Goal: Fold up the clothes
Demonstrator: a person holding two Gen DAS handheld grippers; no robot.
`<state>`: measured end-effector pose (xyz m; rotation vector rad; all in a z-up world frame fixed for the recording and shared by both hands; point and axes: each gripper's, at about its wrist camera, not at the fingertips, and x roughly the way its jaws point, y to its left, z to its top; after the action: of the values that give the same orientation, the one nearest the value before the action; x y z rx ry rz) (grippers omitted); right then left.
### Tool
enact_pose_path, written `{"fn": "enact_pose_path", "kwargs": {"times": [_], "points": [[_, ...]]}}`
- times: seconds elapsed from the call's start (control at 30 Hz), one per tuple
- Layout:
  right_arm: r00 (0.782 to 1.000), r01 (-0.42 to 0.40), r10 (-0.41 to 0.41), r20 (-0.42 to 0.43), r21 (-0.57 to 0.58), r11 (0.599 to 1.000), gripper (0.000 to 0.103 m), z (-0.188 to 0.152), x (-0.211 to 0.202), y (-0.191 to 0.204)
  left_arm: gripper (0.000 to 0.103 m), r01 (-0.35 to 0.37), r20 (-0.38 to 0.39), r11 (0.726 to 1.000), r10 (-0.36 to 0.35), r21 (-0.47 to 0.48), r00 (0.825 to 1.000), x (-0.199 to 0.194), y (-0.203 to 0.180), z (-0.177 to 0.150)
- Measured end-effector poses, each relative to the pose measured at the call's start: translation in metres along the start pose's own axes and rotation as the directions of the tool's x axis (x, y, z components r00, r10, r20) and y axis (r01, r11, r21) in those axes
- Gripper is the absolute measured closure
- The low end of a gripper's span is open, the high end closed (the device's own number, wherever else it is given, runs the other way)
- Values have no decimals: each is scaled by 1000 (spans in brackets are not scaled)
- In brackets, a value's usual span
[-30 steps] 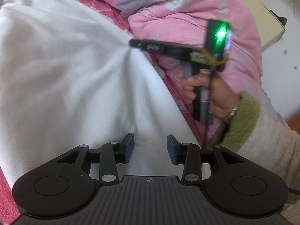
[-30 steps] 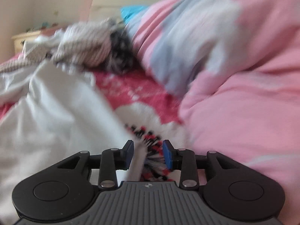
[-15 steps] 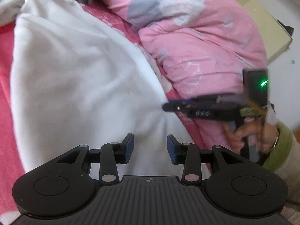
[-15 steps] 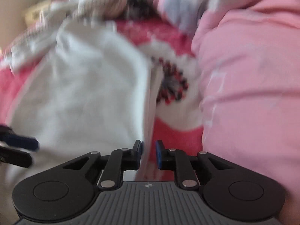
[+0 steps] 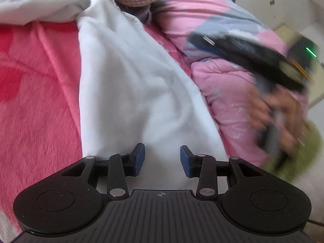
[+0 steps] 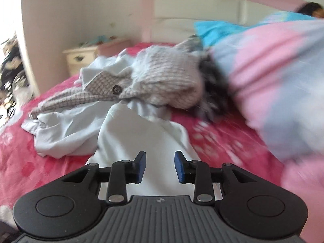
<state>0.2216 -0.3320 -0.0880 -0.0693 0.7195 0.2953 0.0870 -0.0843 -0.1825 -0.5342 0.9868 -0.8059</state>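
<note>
White garment (image 5: 129, 93) lies spread lengthwise along the bed (image 5: 36, 85), on the red blanket, its far end running up toward the headboard end where it meets a heap of other clothes (image 6: 141, 81): a pale blue shirt, a checked piece with a button and a knitted item. Its right side lies against the pink quilt (image 5: 228, 93) bunched along that edge of the bed.

The left gripper (image 5: 162, 160) hovers over the near end of the garment with its fingers parted; cloth shows behind the gap, but nothing is pinched. The right gripper (image 6: 160, 167) has its fingers opening, also above the white cloth and gripping nothing; in the left view it appears blurred over the quilt, held in a hand (image 5: 271, 113).

Judging from this, the garment looks narrowed into a long strip, so one lengthwise fold may be done. Cross folds remain, and the heap near the headboard is untouched.
</note>
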Motion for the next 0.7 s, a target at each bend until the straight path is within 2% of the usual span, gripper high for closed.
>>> {"fn": "enact_pose_path", "kwargs": {"times": [0.13, 0.3, 0.43, 0.57, 0.7], "points": [[996, -60, 56, -66, -52, 997, 61, 26, 64, -11, 65, 45, -5, 999, -45, -20, 999, -1, 9, 3], [983, -109, 91, -159, -111, 988, 59, 40, 114, -23, 65, 99, -8, 994, -100, -53, 995, -2, 23, 5], [965, -148, 104, -239, -176, 973, 56, 39, 134, -24, 65, 133, -11, 989, -134, -67, 991, -2, 29, 7], [955, -184, 140, -260, -153, 971, 56, 39, 139, -29, 65, 159, -16, 984, -161, -75, 987, -6, 36, 11], [957, -195, 145, -251, -187, 963, 87, 36, 131, -24, 65, 177, -28, 980, -180, -88, 983, -9, 38, 9]]}}
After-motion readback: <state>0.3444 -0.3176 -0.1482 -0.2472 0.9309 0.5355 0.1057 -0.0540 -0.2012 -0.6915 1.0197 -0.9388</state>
